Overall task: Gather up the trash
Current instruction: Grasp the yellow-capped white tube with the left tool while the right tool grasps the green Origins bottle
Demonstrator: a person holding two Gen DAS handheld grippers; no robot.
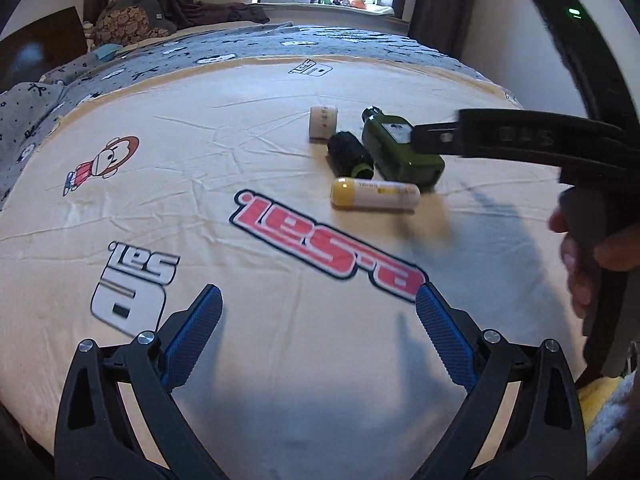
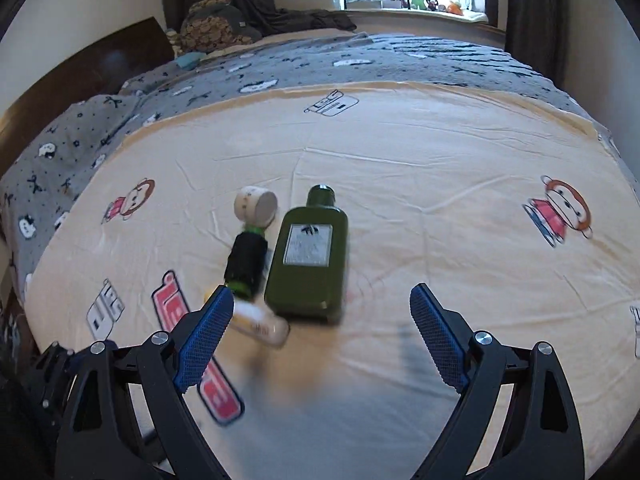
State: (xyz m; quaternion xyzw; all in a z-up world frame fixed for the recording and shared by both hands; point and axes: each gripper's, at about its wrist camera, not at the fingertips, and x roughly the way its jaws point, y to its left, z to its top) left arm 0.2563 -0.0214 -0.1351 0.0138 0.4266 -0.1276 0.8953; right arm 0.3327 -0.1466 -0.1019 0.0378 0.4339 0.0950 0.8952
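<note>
**Approach and Grasp: Green Bottle in the Trash Cluster**

Four items lie close together on the cream printed sheet (image 2: 400, 168) covering the bed. The green bottle (image 2: 308, 256) lies flat, label up, cap pointing away from the right wrist camera. Just beside it on its left lies the black container (image 2: 245, 264) with green ends. The small white jar (image 2: 256, 206) lies at the far end of the black container. The yellow-capped white tube (image 1: 374, 194) lies crosswise at the near end of the cluster.

The right gripper (image 2: 322, 308) is spread wide and holds nothing. It appears to be closing in on the base of the green bottle, and its left finger (image 2: 204, 336) overlaps the white tube in the right wrist view. The left gripper (image 1: 318, 312) is also fully spread and empty, and hovers over bare sheet, well short of the cluster.

Recommended procedure for the step in hand:

1. Centre the right gripper across the bottle's flat body, not its narrow neck.
2. Keep the left finger clear of the black container and the tube; the gap there is narrow, and contact will likely roll them.
3. Lower until both pads bracket the bottle's sides, then close.
4. Expect the soft bedding to yield; press lightly.

No bin shows in either view.
</note>
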